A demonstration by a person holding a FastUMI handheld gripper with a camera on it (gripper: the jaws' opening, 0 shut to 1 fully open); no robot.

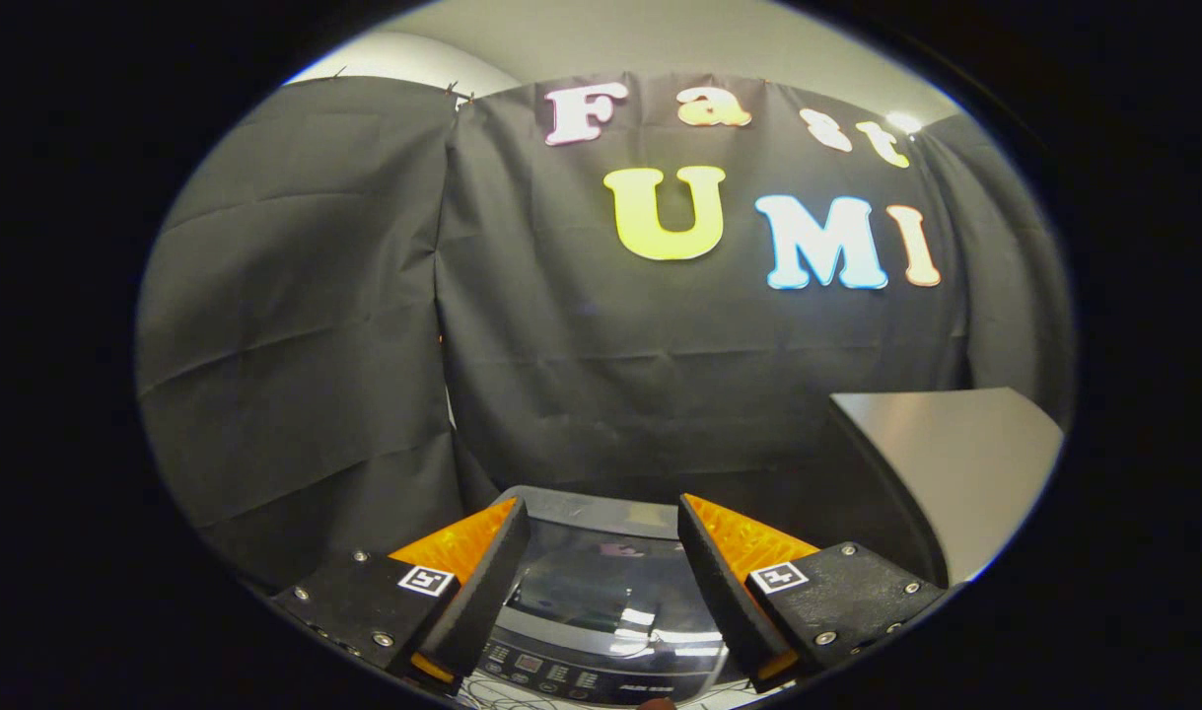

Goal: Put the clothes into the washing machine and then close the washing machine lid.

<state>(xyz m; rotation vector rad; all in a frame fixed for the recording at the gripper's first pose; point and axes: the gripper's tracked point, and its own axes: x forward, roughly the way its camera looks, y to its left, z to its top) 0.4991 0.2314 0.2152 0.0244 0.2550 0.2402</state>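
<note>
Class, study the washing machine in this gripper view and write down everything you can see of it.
The washing machine sits low, between and just beyond the open fingers of the gripper, against the black cloth wall. It is a dark grey top-loader. Its lid looks like glossy tinted glass or plastic, lies shut and flat, and reflects the lights. A control panel with small buttons runs along its near edge. Nothing touches it; the fingers are apart with nothing between them.
</note>
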